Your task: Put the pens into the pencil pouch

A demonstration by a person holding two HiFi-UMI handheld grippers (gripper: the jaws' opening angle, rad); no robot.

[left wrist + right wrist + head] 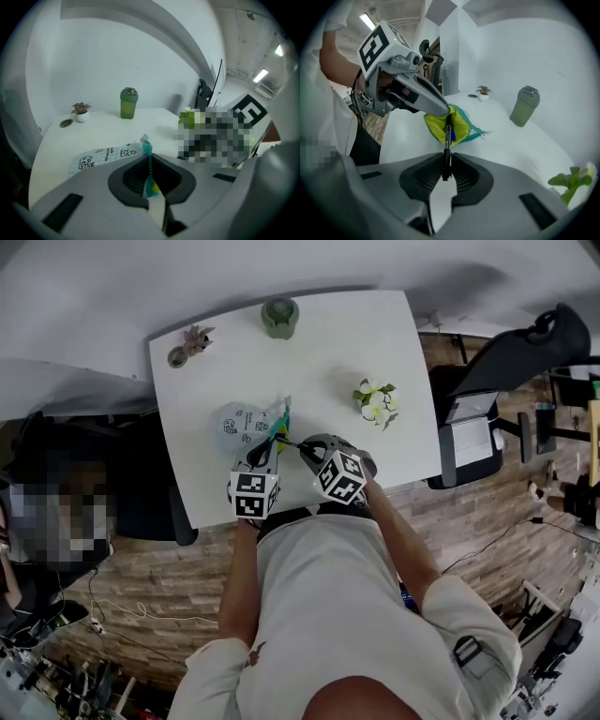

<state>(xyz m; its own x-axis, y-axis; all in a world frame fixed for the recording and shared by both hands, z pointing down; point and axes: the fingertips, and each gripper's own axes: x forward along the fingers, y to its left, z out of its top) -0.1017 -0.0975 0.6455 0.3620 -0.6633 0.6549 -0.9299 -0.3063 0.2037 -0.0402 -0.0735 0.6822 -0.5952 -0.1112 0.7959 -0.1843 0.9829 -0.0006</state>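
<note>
Left gripper (150,161) jaws closed, pinching the teal zipper edge of the pencil pouch (101,156) and lifting its mouth off the white table (328,352). Right gripper (446,157) jaws clamped on a black pen (448,136). The pen points nose-down at the pouch's open mouth, tip at or just inside it. Yellow lining shows in the mouth, with something blue inside, can't tell what. Rest of the pouch lies flat on the table. Green bottle (279,317) well beyond the pouch, small potted plant (192,339) beyond it to the left, white flowers (377,401) off to the pouch's right.
</note>
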